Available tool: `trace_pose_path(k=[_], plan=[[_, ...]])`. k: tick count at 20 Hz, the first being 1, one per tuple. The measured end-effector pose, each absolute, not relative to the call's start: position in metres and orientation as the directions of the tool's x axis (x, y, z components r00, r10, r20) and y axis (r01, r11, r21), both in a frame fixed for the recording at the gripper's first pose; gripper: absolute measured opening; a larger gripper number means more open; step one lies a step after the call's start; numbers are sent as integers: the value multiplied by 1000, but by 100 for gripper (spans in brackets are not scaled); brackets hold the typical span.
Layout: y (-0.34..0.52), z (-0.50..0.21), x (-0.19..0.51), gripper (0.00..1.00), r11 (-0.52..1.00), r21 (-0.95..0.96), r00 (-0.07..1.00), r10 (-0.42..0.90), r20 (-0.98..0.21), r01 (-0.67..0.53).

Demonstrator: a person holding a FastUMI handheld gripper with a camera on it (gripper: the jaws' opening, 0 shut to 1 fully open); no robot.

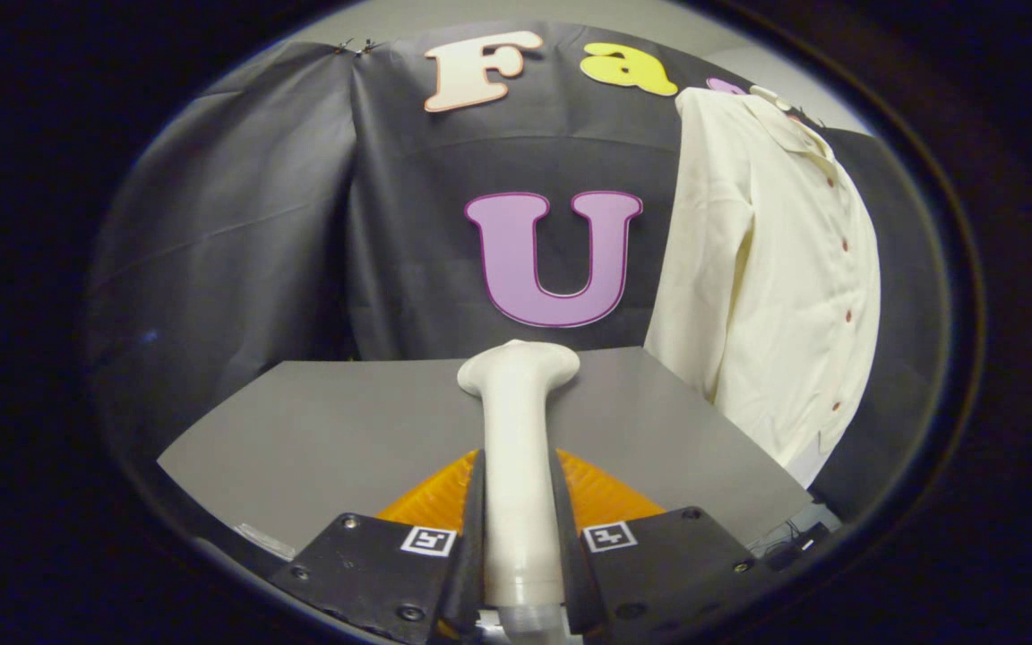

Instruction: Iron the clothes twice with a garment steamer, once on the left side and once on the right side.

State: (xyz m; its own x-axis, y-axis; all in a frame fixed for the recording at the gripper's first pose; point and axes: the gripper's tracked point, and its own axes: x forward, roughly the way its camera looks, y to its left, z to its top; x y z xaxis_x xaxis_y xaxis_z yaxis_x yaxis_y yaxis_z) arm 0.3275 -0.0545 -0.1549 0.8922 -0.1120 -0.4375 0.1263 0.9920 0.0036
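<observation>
Gripper view: the gripper (pixel 520 537) has its 2 fingers (pixel 473 528) clamped on the handle of the garment steamer (pixel 518 448), which runs straight ahead between them, its wider head pointing away over the grey table (pixel 319 430). Holding it low on the handle likely leaves the head free to be brought against fabric. An orange object (pixel 606 493) lies on the table just under and behind the fingers; what it is cannot be told. The cream shirt (pixel 767 269) hangs against the booth's dark wall beyond the table and well off to the right of the steamer's line, buttons facing out, so its front is open to a pass. The steamer is apart from the shirt; by my judgement neither of the 2 passes is under way
</observation>
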Motion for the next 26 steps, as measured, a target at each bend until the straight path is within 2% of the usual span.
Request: trace_pose_path(k=[9, 15, 26], plan=[[-53, -132, 320, 33, 990, 86, 932, -78, -354, 115], [-63, -88, 292, 32, 991, 121, 973, -28, -229, 58], [-175, -16, 234, 32, 987, 146, 997, -61, -38, 66]])
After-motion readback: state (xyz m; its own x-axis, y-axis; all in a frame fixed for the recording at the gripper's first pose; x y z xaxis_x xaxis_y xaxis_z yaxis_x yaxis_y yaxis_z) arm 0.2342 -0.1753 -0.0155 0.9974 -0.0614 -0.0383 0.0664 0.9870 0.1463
